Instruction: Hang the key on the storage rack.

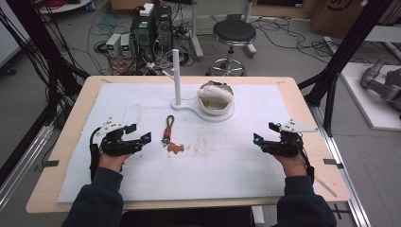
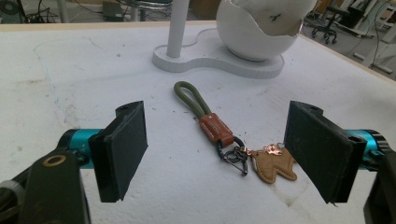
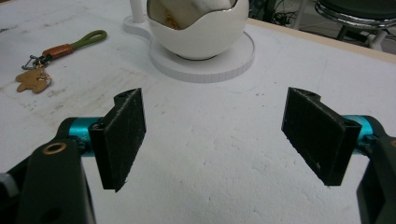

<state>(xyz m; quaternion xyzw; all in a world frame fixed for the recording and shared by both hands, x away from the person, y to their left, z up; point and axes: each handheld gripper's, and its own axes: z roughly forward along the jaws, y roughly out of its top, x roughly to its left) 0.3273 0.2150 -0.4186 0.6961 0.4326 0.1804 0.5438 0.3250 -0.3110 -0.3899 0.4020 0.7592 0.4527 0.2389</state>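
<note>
Two tools sit low over the table (image 1: 265,179) in the high view, one at each side, both empty. The keychain (image 1: 169,137) lies between them but much closer to the left tool (image 1: 141,134), just off its tips toward the table's middle; the right tool (image 1: 264,134) is well apart from it. The keychain's long axis runs away from the person, green loop at the far end, leather tag at the near end. Behind it stands a white stand (image 1: 189,105) with a post and an egg-shaped bowl (image 1: 215,98).

From the left tool (image 2: 224,154) view, the jaws stand spread wide and the keychain (image 2: 219,135) lies on the table right between and just ahead of them, slanting from the loop at upper left to the tag beside the right-hand jaw. My judgement: this tool is the one placed to close on it, across the orange sleeve.

From the right tool (image 3: 219,140) view, the jaws are likewise spread with nothing between them; the keychain (image 3: 51,53) lies far off at upper left, the bowl (image 3: 198,32) ahead.
</note>
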